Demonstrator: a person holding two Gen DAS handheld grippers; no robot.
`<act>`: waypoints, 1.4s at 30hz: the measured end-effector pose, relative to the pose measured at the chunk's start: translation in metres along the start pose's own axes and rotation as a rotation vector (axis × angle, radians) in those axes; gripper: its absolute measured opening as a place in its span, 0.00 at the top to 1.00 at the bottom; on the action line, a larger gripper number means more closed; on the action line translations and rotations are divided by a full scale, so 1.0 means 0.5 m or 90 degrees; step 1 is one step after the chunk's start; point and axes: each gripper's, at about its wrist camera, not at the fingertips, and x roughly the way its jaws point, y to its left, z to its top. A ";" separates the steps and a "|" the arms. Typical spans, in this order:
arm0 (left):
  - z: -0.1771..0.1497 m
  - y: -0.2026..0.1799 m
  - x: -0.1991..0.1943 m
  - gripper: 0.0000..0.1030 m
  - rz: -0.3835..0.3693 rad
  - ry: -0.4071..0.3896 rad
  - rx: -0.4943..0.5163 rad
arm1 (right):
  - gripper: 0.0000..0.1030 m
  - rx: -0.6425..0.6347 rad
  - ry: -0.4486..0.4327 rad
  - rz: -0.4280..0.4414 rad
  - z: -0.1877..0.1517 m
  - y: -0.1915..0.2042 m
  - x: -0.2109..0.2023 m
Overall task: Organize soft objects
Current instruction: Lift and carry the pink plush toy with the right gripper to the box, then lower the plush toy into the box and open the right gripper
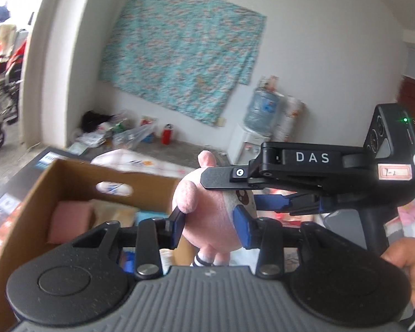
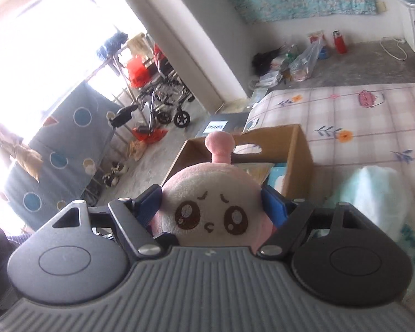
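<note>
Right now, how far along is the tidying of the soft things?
Partway. A pink sponge-like block already lies in the cardboard box. In hand: the pink plush doll, gripped by both the left tongs and the right tongs, raised near the box. Left: a pale blue soft item on the bed.

One pink plush toy [image 2: 213, 215] shows, with two embroidered eyes on its pale face. Two tools are in view: the left tool [image 1: 210, 225] and the right tool [image 2: 210, 204], each with two blue-padded fingers. One open cardboard box [image 2: 301, 149] sits at the edge of the bed [image 2: 359, 127], and one pink block [image 1: 69, 221] lies inside it. One pale mint soft item [image 2: 379, 193] lies on the bed beside the box. On the floor by the far wall stand one red flask [image 2: 339, 43] and one water dispenser [image 1: 246, 142] carrying one bottle. One patterned cloth [image 1: 185, 55] hangs on the wall. One wheelchair [image 2: 166, 99] stands near the window.
</note>
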 end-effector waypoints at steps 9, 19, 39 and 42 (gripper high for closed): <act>-0.003 0.215 0.070 0.61 0.067 0.092 -0.102 | 0.24 -0.013 0.130 -0.029 -0.024 0.080 0.254; -0.079 0.351 0.157 0.63 0.144 0.236 -0.190 | 0.26 0.016 0.248 -0.083 -0.086 0.033 0.454; -0.068 0.368 0.168 0.59 0.198 0.249 -0.176 | 0.38 0.039 0.270 -0.057 -0.070 -0.005 0.491; -0.067 0.378 0.167 0.61 0.203 0.248 -0.186 | 0.46 0.058 0.279 -0.048 -0.068 -0.012 0.471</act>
